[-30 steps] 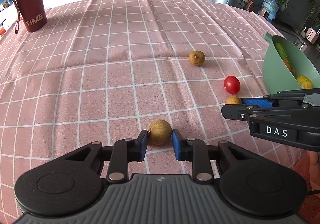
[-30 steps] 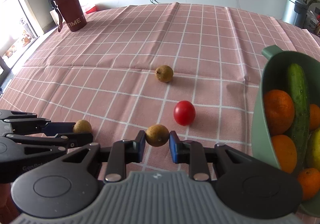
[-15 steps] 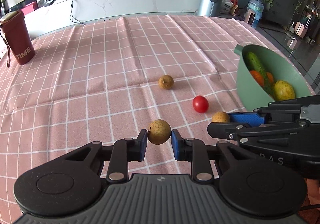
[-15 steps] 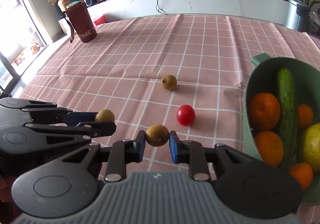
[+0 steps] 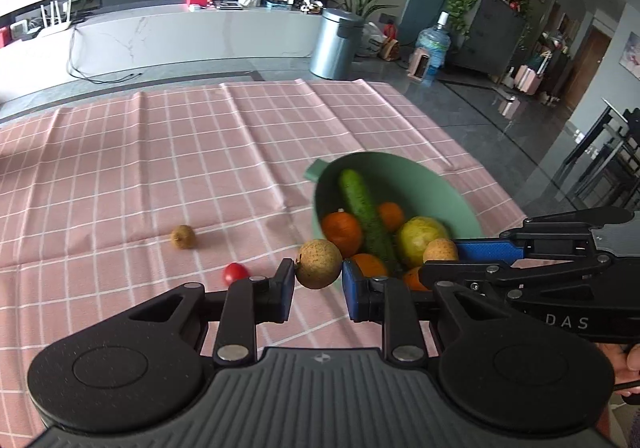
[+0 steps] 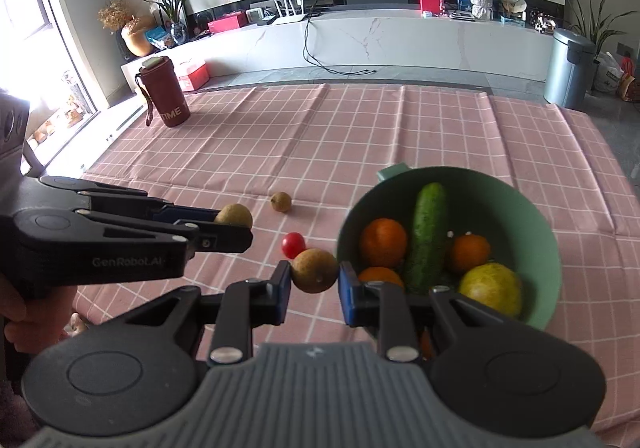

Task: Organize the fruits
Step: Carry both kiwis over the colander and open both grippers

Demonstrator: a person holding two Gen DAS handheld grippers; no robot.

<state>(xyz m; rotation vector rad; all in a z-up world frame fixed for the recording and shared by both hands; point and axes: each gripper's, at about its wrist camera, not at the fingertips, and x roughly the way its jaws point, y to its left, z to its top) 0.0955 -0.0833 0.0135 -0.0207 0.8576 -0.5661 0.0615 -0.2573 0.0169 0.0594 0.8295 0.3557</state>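
On my left, a maroon insulated bottle [image 6: 166, 92] stands at the far corner of the pink checked tablecloth [image 6: 360, 127], and my left gripper [image 5: 319, 285] pinches a brown longan [image 5: 319, 264] in the air. A loose longan [image 6: 281, 202] and a cherry tomato [image 6: 293, 244] lie on the cloth between us. My right gripper [image 6: 314, 290] clamps another longan [image 6: 314, 270] beside the green bowl [image 6: 548, 244], which holds a cucumber [image 6: 426, 236], several oranges [image 6: 383, 242] and a yellow-green pear [image 6: 491, 288].
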